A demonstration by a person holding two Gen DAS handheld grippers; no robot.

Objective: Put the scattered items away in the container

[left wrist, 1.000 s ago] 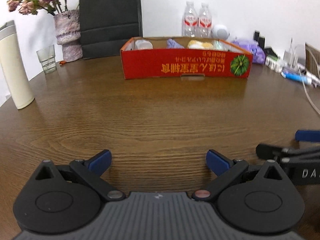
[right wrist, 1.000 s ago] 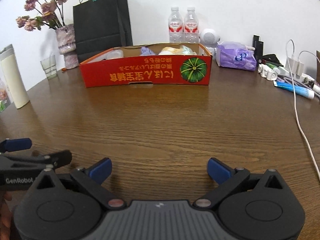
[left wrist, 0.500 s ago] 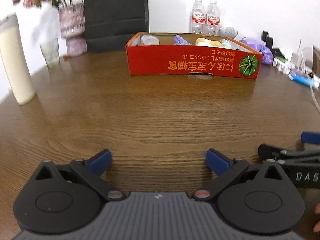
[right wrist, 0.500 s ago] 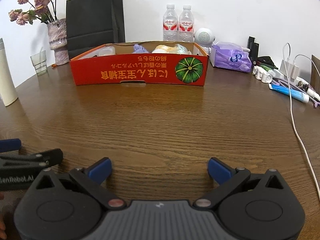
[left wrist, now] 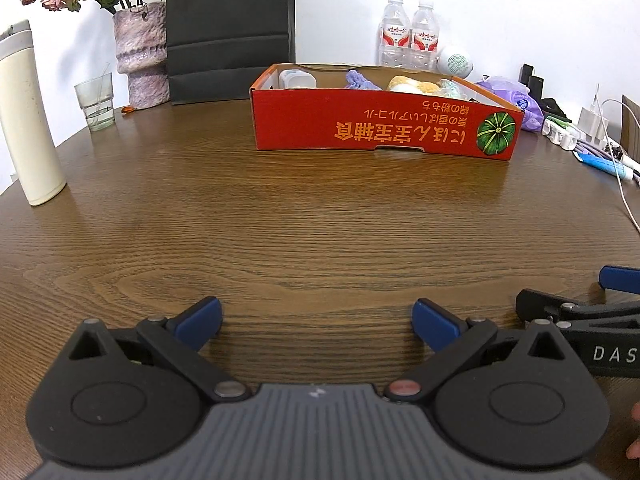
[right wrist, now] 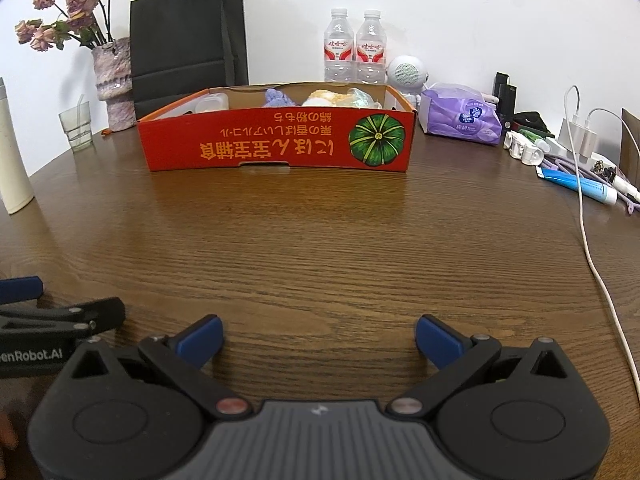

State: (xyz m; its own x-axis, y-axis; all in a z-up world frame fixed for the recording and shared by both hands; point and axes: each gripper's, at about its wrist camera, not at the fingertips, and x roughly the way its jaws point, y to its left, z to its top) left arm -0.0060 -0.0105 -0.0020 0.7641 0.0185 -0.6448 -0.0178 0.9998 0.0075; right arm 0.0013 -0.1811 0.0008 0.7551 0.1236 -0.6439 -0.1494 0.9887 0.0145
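Container: your red cardboard box (left wrist: 384,128) stood on the wooden table (left wrist: 320,220) in the upper centre of the left wrist frame, and likewise in the upper centre of the right wrist frame (right wrist: 276,140). Its long axis ran left to right across both frames, with one long printed wall facing you. The orange lettering and the green pumpkin picture (right wrist: 377,141) on that wall were upside down, the pumpkin at the wall's right end.

Over the rim you could see only the tops of its contents: a clear plastic tub (left wrist: 297,78) at the left, a purple bundle (left wrist: 360,80) near the middle, a yellow-white soft item (left wrist: 412,85) and a crinkled clear wrapper (left wrist: 450,87) to the right. The near wall hid their lower parts and the box floor.

Your left gripper (left wrist: 316,318) hung low over bare table at the bottom of its frame, blue fingertips (left wrist: 200,316) spread wide with nothing between them. Your right gripper (right wrist: 318,334) was the same, fingers apart and empty. Each tool appeared in the other's frame only as a cut-off black arm at the edge.

Behind the box stood a black paper bag (right wrist: 188,36), a vase of dried roses (right wrist: 114,80) and two water bottles (right wrist: 354,48). A tall cream flask (left wrist: 28,120) was cut by the left edge.
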